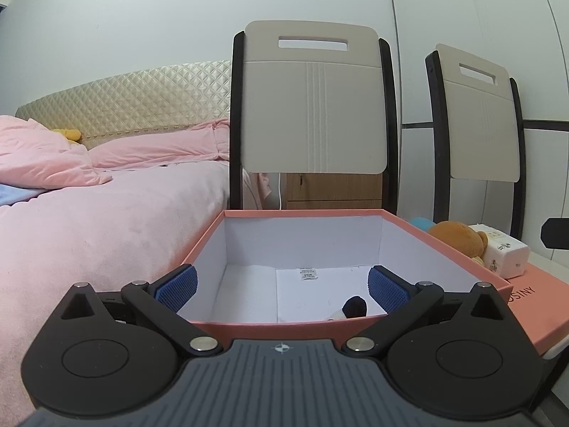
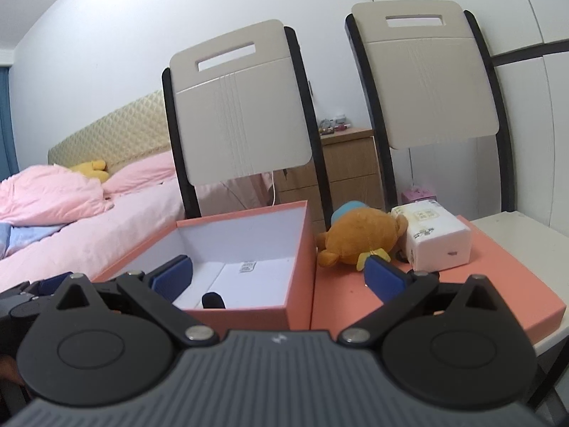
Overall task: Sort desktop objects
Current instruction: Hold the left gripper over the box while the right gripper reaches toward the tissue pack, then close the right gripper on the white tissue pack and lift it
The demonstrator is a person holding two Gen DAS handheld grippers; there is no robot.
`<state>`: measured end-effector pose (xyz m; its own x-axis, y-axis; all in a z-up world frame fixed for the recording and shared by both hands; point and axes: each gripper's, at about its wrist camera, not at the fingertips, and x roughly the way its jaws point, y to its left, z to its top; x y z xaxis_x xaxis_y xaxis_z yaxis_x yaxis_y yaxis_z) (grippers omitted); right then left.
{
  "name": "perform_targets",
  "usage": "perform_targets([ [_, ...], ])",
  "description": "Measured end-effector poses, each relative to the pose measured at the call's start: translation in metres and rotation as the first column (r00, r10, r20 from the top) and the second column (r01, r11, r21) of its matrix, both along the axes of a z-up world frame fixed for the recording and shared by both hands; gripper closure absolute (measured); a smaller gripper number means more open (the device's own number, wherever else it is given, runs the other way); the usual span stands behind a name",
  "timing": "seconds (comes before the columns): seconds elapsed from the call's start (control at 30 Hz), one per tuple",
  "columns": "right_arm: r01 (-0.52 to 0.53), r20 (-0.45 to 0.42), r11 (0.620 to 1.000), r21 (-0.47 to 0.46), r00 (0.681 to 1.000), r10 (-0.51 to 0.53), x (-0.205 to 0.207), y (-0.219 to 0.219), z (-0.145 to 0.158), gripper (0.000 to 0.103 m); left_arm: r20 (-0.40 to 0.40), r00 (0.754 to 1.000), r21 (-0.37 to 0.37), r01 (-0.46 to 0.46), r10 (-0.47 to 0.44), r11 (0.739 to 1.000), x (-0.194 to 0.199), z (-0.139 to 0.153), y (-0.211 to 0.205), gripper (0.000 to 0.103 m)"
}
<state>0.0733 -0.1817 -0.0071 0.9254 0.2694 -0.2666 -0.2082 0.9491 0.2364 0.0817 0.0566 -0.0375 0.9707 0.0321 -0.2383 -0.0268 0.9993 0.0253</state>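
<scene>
Two grippers, both spread wide and holding nothing — your left gripper [image 1: 281, 290] is aimed straight into the open pink box [image 1: 444, 245], your right gripper [image 2: 281, 277] straddles that box's right wall.

What the coming move seems to turn on is the plush bear [image 2: 359, 238]. It lies outside the box, just beside its right wall, on the flat pink lid [image 2: 480, 284], slightly ahead and to the right of your right gripper's midline; your right-hand blue pad [image 2: 386, 279] is already close to its near edge. The bear's long axis runs roughly left to right across your view, so closing across it would likely need a short reach forward and a little to the right. The tissue pack [image 2: 437, 238] touches the bear on its far right side. Your right hand is clearly the nearer one; from the left wrist the bear [image 1: 458, 240] shows only as a sliver past the box's rim.

The left wrist view does give you the box floor: a small paper label [image 1: 307, 273] and a dark object [image 1: 355, 307] low against the near wall, partly hidden by it — what it is you cannot tell. The right wrist view shows that dark object too, and alone shows the bear whole.
</scene>
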Motion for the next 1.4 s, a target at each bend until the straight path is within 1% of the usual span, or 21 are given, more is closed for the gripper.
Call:
perform_targets([
  [0.2, 0.003, -0.005, 1.0, -0.01, 1.0, -0.003, 0.012, -0.004, 0.01, 0.0, 0.0, 1.0, -0.002, 0.005, -0.005, 1.0, 0.0, 0.001, 0.0, 0.0],
  [0.47, 0.0, -0.018, 0.999, -0.037, 1.0, -0.001, 0.053, -0.012, 0.028, 0.0, -0.003, 1.0, -0.005, 0.003, -0.003, 1.0, 0.001, 0.001, 0.001, 0.0],
  [0.63, 0.067, 0.007, 0.992, -0.104, 0.998, -0.066, 0.092, -0.027, 0.028, 0.0, -0.011, 1.0, -0.006, 0.01, -0.01, 1.0, 0.002, 0.0, 0.001, 0.0],
  [0.7, 0.105, 0.002, 0.987, -0.124, 0.994, -0.106, 0.115, -0.039, 0.023, 0.0, -0.011, 1.0, -0.004, 0.012, -0.012, 1.0, 0.002, 0.0, 0.0, 0.0],
  [0.8, 0.135, -0.074, 0.983, -0.121, 0.987, -0.145, 0.155, -0.062, 0.008, 0.0, -0.014, 1.0, -0.003, 0.016, -0.016, 1.0, 0.002, -0.001, 0.0, 0.0],
  [0.87, 0.179, -0.128, 0.976, -0.128, 0.972, -0.195, 0.179, -0.077, -0.005, 0.0, -0.015, 1.0, -0.001, 0.017, -0.017, 1.0, 0.002, -0.002, 0.0, 0.0],
  [1.0, 0.21, -0.197, 0.956, -0.204, 0.948, -0.25, 0.212, -0.101, -0.03, 0.0, -0.021, 1.0, -0.003, 0.018, -0.018, 1.0, 0.003, -0.003, 0.0, 0.0],
  [1.07, 0.19, -0.233, 0.959, -0.211, 0.943, -0.238, 0.22, -0.111, -0.04, 0.0, -0.026, 0.999, -0.006, 0.019, -0.019, 1.0, 0.004, -0.004, 0.001, 0.0],
  [1.13, 0.151, -0.256, 0.964, -0.218, 0.945, -0.206, 0.224, -0.117, -0.048, 0.0, -0.031, 0.999, -0.01, 0.02, -0.02, 1.0, 0.005, -0.003, 0.001, 0.0],
  [1.2, 0.122, -0.259, 0.954, -0.272, 0.946, -0.195, 0.227, -0.116, -0.055, 0.0, -0.029, 0.999, -0.015, 0.031, -0.031, 0.999, 0.005, -0.003, 0.001, 0.0],
  [1.27, 0.113, -0.238, 0.931, -0.348, 0.949, -0.205, 0.228, -0.112, -0.062, 0.0, -0.031, 0.999, -0.018, 0.038, -0.039, 0.999, 0.005, -0.004, 0.001, 0.0],
  [1.33, 0.09, -0.258, 0.925, -0.369, 0.946, -0.194, 0.233, -0.114, -0.069, 0.0, -0.035, 0.999, -0.014, 0.038, -0.039, 0.999, 0.007, -0.005, 0.001, 0.0],
  [1.4, 0.078, -0.263, 0.933, -0.352, 0.948, -0.179, 0.238, -0.117, -0.071, 0.0, -0.035, 0.999, -0.013, 0.035, -0.036, 0.999, 0.007, -0.006, 0.002, 0.0],
])
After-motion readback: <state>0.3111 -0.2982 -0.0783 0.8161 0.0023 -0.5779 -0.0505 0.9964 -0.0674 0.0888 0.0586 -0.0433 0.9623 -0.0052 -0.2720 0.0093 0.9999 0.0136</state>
